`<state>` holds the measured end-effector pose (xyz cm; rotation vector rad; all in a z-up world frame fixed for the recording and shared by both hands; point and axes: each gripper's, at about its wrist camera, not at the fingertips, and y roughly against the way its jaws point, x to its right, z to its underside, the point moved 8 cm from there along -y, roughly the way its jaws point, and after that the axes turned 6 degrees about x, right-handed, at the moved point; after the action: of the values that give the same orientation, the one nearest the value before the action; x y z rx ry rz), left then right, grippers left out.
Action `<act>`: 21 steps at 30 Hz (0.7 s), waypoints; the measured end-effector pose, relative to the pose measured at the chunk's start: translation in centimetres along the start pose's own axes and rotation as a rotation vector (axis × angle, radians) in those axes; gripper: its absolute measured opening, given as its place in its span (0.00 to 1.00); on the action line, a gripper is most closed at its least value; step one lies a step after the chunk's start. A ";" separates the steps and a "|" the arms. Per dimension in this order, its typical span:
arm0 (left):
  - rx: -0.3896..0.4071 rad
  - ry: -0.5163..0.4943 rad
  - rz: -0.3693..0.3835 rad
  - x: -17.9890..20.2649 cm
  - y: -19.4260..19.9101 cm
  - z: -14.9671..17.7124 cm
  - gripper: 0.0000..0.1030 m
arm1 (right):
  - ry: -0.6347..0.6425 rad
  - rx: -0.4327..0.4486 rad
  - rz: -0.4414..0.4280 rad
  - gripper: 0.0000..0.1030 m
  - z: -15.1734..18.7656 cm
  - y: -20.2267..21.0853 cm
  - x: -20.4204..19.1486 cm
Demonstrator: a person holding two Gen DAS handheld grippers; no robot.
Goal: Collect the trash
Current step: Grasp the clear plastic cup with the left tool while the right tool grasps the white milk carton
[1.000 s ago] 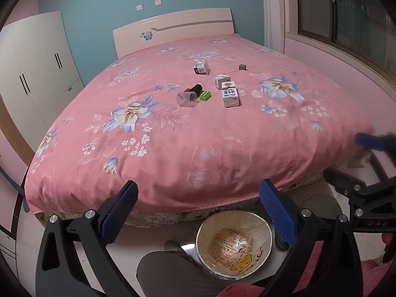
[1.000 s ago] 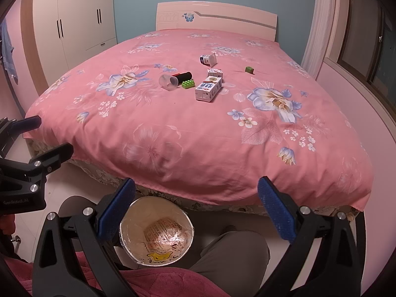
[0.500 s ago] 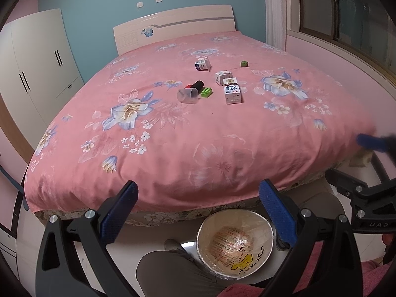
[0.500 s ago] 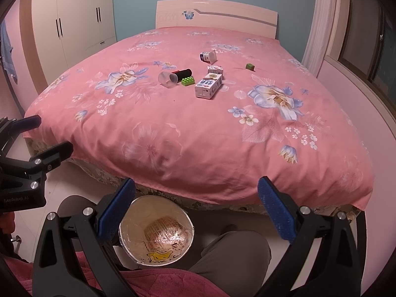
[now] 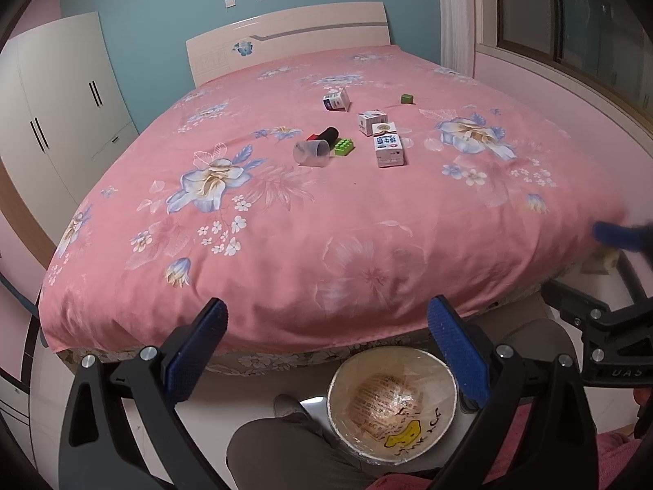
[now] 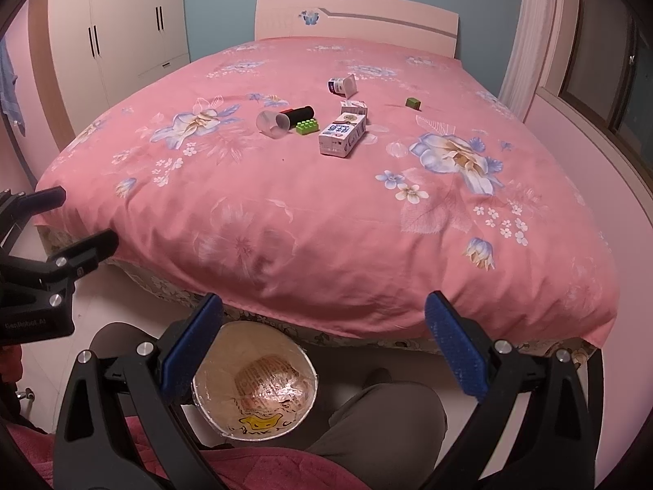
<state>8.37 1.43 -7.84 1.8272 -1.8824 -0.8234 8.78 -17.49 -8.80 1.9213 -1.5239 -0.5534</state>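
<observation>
Trash lies mid-bed on the pink floral cover: a milk carton (image 5: pixel 388 150) (image 6: pixel 342 134), a small white box (image 5: pixel 370 121) (image 6: pixel 353 107), a tipped yogurt cup (image 5: pixel 337 101) (image 6: pixel 342 85) and a clear plastic cup (image 5: pixel 311 152) (image 6: pixel 273 123) on its side. A paper bowl lined with plastic (image 5: pixel 392 403) (image 6: pixel 254 397) stands on the floor by my knee. My left gripper (image 5: pixel 326 343) is open and empty, low before the bed's foot. My right gripper (image 6: pixel 324 337) is open and empty too, beside it.
A black and red tube (image 5: pixel 325 136) (image 6: pixel 295 113), a green toy brick (image 5: pixel 343 147) (image 6: pixel 307 127) and a small green cube (image 5: pixel 406 99) (image 6: pixel 413 102) lie among the trash. A white wardrobe (image 6: pixel 118 36) stands left. A window wall (image 5: pixel 571 94) runs right.
Both grippers have risen and tilted slightly, so the bed and its objects sit a little lower and nearer in view. Both stay open and empty.
</observation>
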 end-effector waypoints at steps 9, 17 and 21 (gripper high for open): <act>-0.037 0.031 0.010 -0.6 -3.1 -1.3 0.97 | -0.008 -0.005 -0.007 0.94 -2.0 -1.8 0.8; -0.013 0.090 -0.002 -2.2 -6.5 -5.1 0.97 | -0.030 0.032 -0.039 0.94 -6.8 -3.5 1.6; -0.003 0.094 -0.013 -2.6 -8.6 -7.3 0.97 | -0.031 0.055 -0.041 0.94 -9.4 -4.7 2.1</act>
<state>19.82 3.22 -7.65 1.8450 -1.8116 -0.7316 18.82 -16.85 -5.14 1.9983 -1.5366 -0.5671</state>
